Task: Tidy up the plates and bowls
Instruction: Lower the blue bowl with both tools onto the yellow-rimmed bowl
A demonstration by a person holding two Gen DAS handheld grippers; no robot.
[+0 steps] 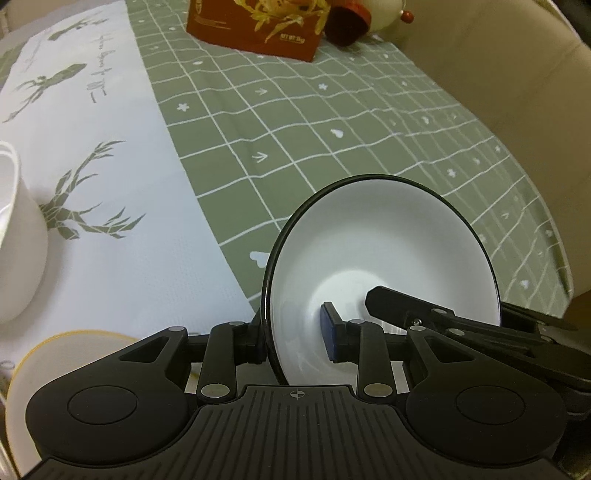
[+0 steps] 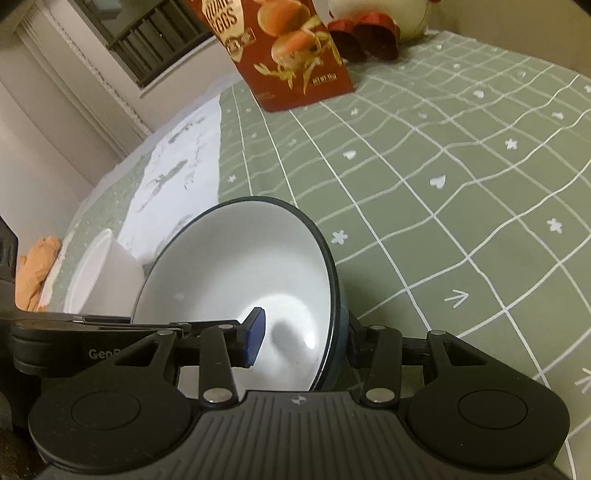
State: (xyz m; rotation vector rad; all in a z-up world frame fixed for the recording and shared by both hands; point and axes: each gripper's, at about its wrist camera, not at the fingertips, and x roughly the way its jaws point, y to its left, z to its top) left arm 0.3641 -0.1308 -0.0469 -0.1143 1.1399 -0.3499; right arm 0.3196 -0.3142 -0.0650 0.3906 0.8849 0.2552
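Note:
A dark-rimmed bowl [image 1: 384,236], white inside, hangs tilted above the green checked tablecloth [image 1: 332,110], held from both sides. My left gripper [image 1: 295,338] is shut on its left wall, the blue pad [image 1: 330,332] inside and the other finger outside. A black finger of my right gripper [image 1: 391,301] reaches into the bowl from the right. In the right wrist view the same bowl [image 2: 236,258] fills the centre. My right gripper [image 2: 304,338] is shut on its right wall, blue pad [image 2: 255,336] inside. The left gripper's body [image 2: 74,325] shows at the left edge.
White bowls [image 1: 18,240] and a yellow-rimmed plate [image 1: 55,369] sit on the white deer-print runner [image 1: 110,147] to the left. A red food box [image 1: 255,26], dark red cups [image 1: 347,22] and a white round object [image 1: 380,11] stand at the far end. An orange cloth [image 2: 37,266] lies far left.

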